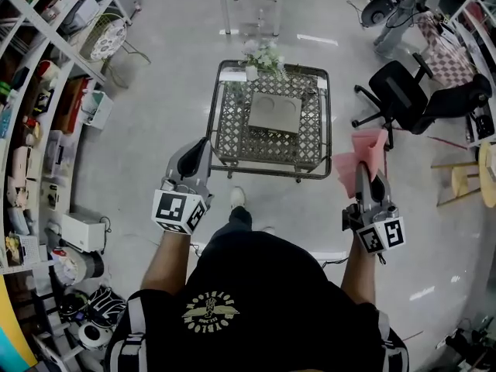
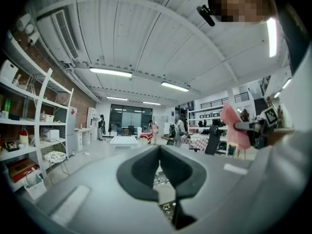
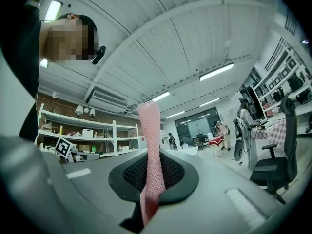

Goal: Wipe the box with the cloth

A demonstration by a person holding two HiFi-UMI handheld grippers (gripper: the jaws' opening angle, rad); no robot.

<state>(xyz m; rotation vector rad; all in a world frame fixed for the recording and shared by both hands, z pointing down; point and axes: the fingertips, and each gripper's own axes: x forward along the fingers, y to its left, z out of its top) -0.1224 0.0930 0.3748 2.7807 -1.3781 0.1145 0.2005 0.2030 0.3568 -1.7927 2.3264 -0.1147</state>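
Observation:
A flat grey box (image 1: pixel 275 112) lies on a low metal lattice table (image 1: pixel 232 142) in front of me. My right gripper (image 1: pixel 363 170) is held up to the right of the table, shut on a pink cloth (image 1: pixel 363 152) that sticks up from its jaws. In the right gripper view the cloth (image 3: pixel 150 150) stands pinched between the dark pads of the right gripper (image 3: pixel 151 165). My left gripper (image 1: pixel 201 149) hovers at the table's near left corner. Its pads meet with nothing between them in the left gripper view (image 2: pixel 160 151), where the cloth (image 2: pixel 234 126) shows at right.
White flowers (image 1: pixel 266 55) stand at the table's far edge. A black office chair (image 1: pixel 411 99) is right of the table, a wooden stool (image 1: pixel 465 178) beyond it. Crowded shelves (image 1: pixel 39 130) line the left side. Other people stand far off (image 2: pixel 101 126).

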